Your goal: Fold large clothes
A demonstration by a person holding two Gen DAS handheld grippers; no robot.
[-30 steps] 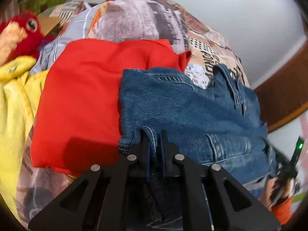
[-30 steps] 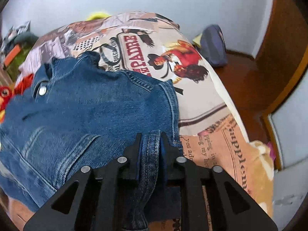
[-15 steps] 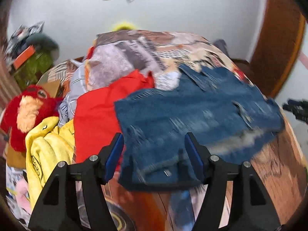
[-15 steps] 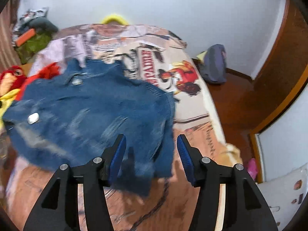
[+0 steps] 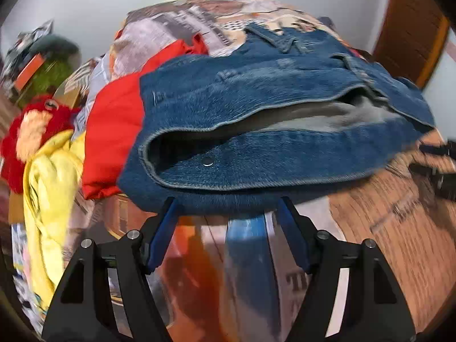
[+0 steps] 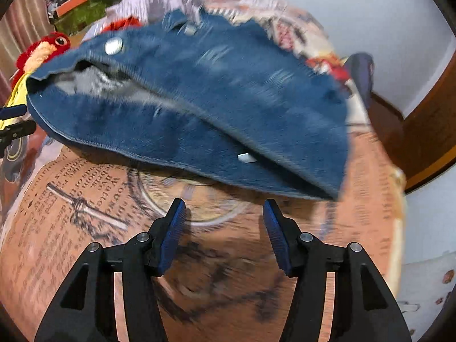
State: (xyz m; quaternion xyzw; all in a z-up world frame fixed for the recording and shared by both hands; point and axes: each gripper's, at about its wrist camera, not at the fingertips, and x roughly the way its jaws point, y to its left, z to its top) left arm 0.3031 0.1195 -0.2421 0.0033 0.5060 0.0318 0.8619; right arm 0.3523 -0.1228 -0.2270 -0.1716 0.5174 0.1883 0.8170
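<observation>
Denim jacket [image 5: 256, 114] lying folded across the printed bedspread [image 6: 85, 213], apart from both tools, lower hem doubled over and the grey lining gaping along the fold, probably because the cloth was dropped rather than smoothed. Left gripper [image 5: 226, 228] with jaws just opened, spread wide, nothing between the blue pads, just short of the near denim edge; right gripper [image 6: 223, 222] likewise just opened, about half spread, empty, over bare bedspread. Red garment [image 5: 114, 119] and yellow garment [image 5: 48, 176] heaped beside the jacket, presumably awaiting folding.

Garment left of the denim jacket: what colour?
Red garment, clearest in the left wrist view.
</observation>
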